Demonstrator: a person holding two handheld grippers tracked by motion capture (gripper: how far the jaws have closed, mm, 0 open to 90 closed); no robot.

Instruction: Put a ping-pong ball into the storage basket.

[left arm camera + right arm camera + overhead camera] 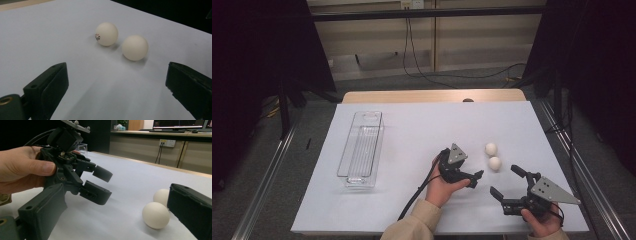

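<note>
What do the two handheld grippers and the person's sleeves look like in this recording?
Both the left gripper and the right gripper are black, each with two blocky jaws and a grey three-cornered plate with small studs on top. A black cable trails from the left one. The person wears beige sleeves. No markings are readable on either gripper.

Open claw beside 2 balls.

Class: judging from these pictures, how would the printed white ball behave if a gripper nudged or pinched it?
The printed ball is round and smooth on flat white paper, so it would probably roll. It looks like a table-tennis ball, likely light. Hard jaws might squirt it sideways.
</note>
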